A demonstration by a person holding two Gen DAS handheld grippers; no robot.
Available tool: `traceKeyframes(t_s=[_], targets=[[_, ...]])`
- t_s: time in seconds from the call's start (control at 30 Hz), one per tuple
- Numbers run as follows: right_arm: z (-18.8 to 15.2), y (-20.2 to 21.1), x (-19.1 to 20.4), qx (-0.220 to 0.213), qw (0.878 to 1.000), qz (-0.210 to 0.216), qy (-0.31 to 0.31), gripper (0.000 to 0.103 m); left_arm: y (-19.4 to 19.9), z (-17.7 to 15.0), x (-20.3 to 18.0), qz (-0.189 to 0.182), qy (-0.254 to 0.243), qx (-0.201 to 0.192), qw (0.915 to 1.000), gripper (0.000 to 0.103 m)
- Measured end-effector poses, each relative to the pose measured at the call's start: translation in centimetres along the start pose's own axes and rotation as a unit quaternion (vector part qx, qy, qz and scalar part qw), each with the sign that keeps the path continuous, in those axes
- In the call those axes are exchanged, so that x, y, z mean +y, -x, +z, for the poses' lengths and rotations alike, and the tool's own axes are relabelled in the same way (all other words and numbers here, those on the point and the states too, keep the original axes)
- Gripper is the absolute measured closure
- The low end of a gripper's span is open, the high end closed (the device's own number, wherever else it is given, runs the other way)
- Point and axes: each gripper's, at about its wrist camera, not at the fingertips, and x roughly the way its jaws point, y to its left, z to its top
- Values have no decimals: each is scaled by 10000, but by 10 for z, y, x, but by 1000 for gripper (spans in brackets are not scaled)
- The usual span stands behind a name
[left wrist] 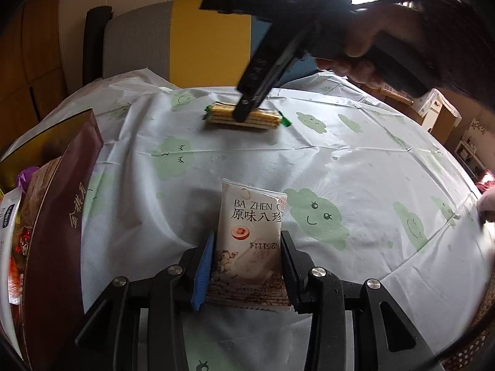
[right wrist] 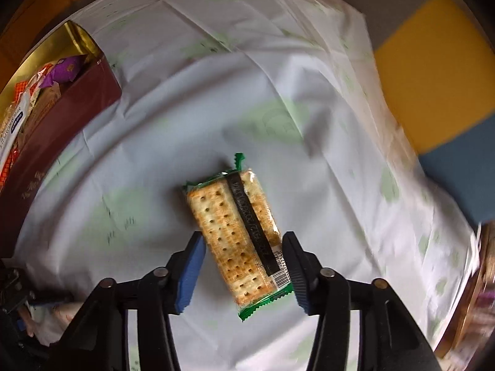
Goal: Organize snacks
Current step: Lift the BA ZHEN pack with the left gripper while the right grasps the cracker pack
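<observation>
Nearest, in the left wrist view: left tool (left wrist: 247,259) clamped on the lower end of a white pastry packet (left wrist: 252,232), blue pad on one edge, black finger on the other, packet standing up from the table (left wrist: 355,154) with its sealed edge poking out behind the pads. At the left edge, a dark red box (left wrist: 58,232) with a gold lining, several wrapped snacks already inside, lid off.

Farther out, toward the far side of the cloth: cracker pack (left wrist: 244,117) in clear wrap with green ends, lying flat. Right tool (right wrist: 244,262) pointing steeply down over it, gripped by a hand (left wrist: 365,52). From its own camera, jaws part-way closed and straddling the near half of the pack (right wrist: 238,235); black finger looks to be touching the barcode edge, blue pad just beside the other long edge, so no firm pinch visible yet.

Best handling, by judgement: square the jaws across the pack's short width, since it lies slightly skewed between them; close gently, crackers being brittle; lift straight before carrying to the box (right wrist: 62,114).
</observation>
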Motion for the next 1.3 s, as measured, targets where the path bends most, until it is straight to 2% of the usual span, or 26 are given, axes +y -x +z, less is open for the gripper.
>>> traceKeyframes(t_s=[0.07, 0.1, 0.3, 0.37, 0.4, 0.5, 0.6, 0.87, 1.0, 1.1, 1.2, 1.3], targets=[[-25, 10, -5, 9, 9992, 82, -379, 81, -1, 1, -1, 11, -13, 2, 10000, 62], [-39, 14, -8, 40, 9983, 113, -570, 83, -1, 1, -2, 16, -19, 4, 10000, 62], [-123, 23, -19, 199, 9874, 145, -1565, 82, -1, 1, -3, 47, -52, 17, 10000, 62], [-137, 30, -22, 37, 9842, 194, -1761, 68, -1, 1, -4, 88, -88, 22, 9999, 62], [-141, 35, -22, -79, 9828, 239, -1829, 66, -1, 1, -5, 111, -108, 25, 9999, 62], [-137, 46, -13, -394, 9866, 103, -1578, 59, -1, 1, -5, 126, -121, 26, 9998, 62], [-117, 44, -4, -506, 9924, -126, -1119, 51, -1, 1, -5, 126, -124, 26, 9998, 62], [-60, 2, -17, -206, 9989, -389, -165, 47, -1, 1, -4, 113, -117, 25, 9999, 62], [-49, -12, -33, -144, 9994, -206, -225, 46, -1, 1, -4, 101, -109, 28, 9999, 62], [-51, -13, -38, -155, 9992, -86, -366, 50, -2, 1, -4, 102, -111, 27, 9999, 62], [-52, -20, -45, -38, 9983, -103, -564, 53, -2, 1, -4, 99, -107, 26, 9999, 62], [-70, -19, -44, 190, 9953, -198, -926, 54, -2, 1, -4, 94, -107, 28, 9999, 62]])
